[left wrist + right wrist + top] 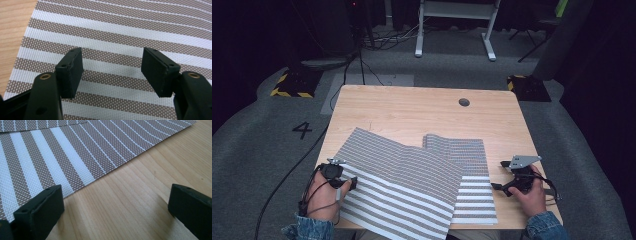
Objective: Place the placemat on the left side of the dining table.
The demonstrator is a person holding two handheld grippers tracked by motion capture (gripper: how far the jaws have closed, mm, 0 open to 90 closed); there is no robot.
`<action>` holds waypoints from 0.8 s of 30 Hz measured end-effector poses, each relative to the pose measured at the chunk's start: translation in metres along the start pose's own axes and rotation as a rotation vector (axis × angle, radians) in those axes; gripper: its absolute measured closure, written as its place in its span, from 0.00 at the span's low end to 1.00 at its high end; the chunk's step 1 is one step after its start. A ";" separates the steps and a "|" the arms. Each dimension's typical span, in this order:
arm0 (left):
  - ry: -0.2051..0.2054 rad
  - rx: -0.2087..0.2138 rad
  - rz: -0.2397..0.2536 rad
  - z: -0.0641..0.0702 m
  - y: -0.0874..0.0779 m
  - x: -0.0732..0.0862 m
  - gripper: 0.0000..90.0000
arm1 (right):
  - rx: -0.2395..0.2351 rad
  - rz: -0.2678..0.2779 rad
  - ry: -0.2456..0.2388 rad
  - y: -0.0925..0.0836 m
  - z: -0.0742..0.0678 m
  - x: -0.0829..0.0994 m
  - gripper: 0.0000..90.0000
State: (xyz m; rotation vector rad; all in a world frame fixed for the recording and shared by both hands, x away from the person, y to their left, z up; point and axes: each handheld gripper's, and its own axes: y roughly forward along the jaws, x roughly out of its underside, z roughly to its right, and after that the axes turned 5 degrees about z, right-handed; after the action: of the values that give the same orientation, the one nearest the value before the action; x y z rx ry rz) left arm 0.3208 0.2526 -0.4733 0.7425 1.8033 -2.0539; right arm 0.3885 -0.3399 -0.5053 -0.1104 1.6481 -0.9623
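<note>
Two striped mats lie overlapped on the table. Left gripper hangs over stripes, jaws wide apart. Right gripper, also wide apart, sits over bare wood beside the lower mat.

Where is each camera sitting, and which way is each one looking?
High view: sits above the person's side, looks forward and down on the wooden table and two striped mats; both hands show, with the left gripper and right gripper.
Left gripper view: rides the left gripper, looking down between its open jaws at the upper mat.
Right gripper view: rides the right gripper, looking across bare table at the lower mat.
Shared: all views show striped mat.
</note>
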 end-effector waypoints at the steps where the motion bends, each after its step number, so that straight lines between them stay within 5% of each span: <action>1: -0.004 -0.013 -0.021 0.000 0.002 0.001 0.39 | 0.000 0.000 0.000 0.000 0.000 0.000 0.01; 8: 0.000 -0.015 -0.022 0.000 0.004 0.002 0.37 | 0.000 0.000 0.000 0.000 0.000 0.000 0.01; 17: 0.055 -0.024 0.020 0.002 0.007 0.001 0.45 | 0.000 0.000 0.000 0.000 0.000 0.000 0.01; 24: 0.107 0.058 0.058 0.007 0.007 0.000 0.84 | 0.000 0.000 0.000 0.000 0.000 0.000 0.01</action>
State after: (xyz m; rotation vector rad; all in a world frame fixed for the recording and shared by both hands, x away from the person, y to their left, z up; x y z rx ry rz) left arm 0.3233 0.2451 -0.4782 0.9263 1.7613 -2.0734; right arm 0.3885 -0.3399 -0.5053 -0.1104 1.6483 -0.9623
